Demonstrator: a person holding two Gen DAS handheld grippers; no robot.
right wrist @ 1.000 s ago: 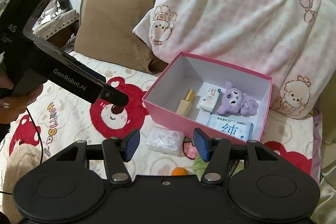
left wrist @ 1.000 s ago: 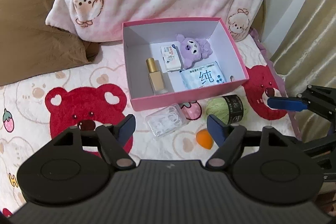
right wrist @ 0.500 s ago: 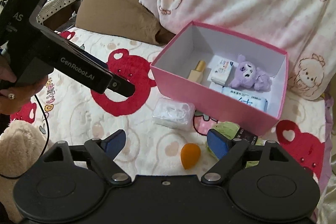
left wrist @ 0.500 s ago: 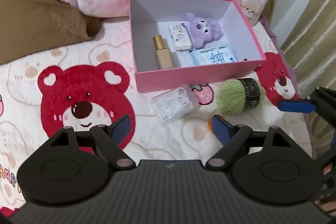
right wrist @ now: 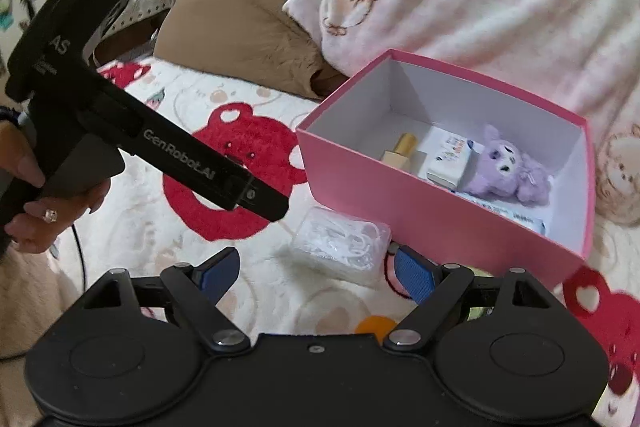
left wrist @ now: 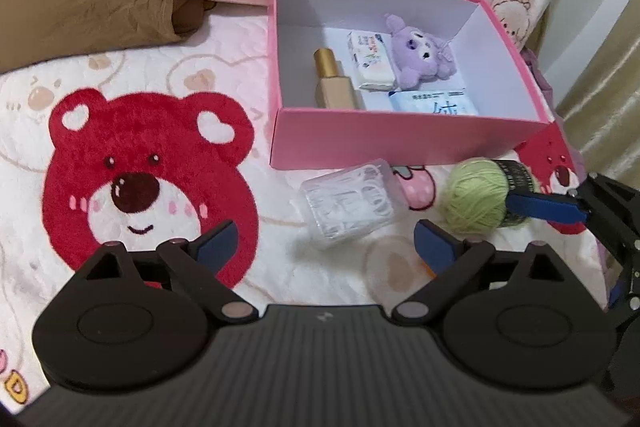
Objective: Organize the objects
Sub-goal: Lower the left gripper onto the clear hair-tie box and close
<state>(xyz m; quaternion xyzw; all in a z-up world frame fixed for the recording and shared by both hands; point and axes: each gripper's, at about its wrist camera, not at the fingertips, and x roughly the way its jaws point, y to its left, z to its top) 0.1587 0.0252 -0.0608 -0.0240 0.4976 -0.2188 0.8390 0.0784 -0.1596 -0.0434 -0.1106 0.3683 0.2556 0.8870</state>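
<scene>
Your left tool (left wrist: 324,245) has just been spreading and holds nothing; the clear plastic case (left wrist: 347,201) lies on the bed just ahead of it, beside the pink box (left wrist: 404,139), long axis slanting up-right. Your right tool (right wrist: 316,273) gapes empty too.

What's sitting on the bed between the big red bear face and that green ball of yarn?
A clear plastic case of small white items lies between the red bear face and the green yarn ball, just before the pink box. The left wrist view shows it.

Both claws have sunk toward the bedspread. The left gripper (left wrist: 326,245) has just been opening, the clear plastic case (left wrist: 349,202) just ahead of its tips (nothing between them); the right gripper (right wrist: 316,273) widened too.
</scene>
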